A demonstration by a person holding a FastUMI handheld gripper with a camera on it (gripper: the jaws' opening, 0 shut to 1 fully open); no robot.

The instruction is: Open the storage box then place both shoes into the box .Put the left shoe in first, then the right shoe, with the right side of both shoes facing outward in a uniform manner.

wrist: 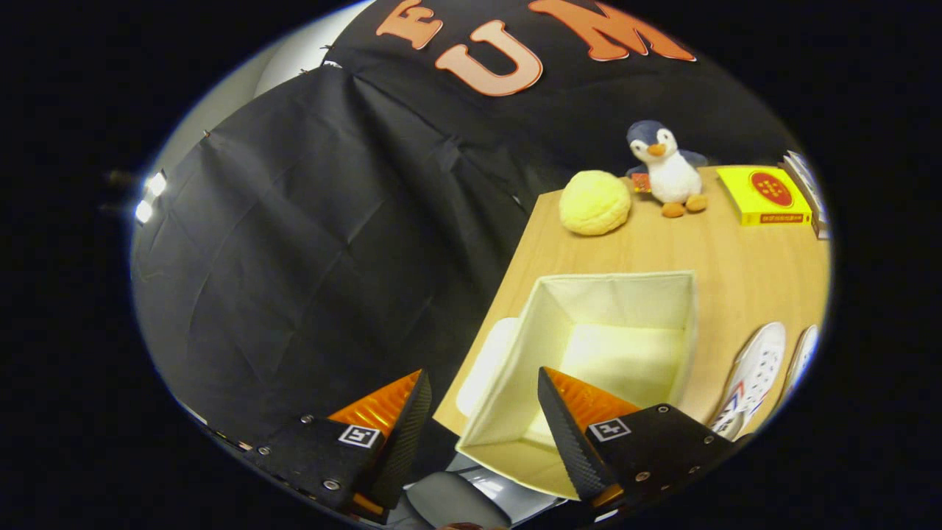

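Observation:
A cream fabric storage box point(530, 324) stands open on the wooden table point(743, 272), its inside empty. Its lid point(484, 362) lies flat beside the box's left wall, at the table's left edge. Two white shoes lie to the right of the box: one point(752, 377) close to it, the other point(802, 356) just beyond and partly cut off. My gripper point(482, 386) hovers open above the box's near left corner with nothing between its fingers. One fingertip is over the box, the other is off the table's edge.
At the table's back sit a round yellow plush point(595, 202), a penguin toy point(666, 171), a yellow box point(764, 195) and a stack of books point(808, 188). Black cloth hangs left of the table. A grey object point(471, 497) lies below, between the fingers.

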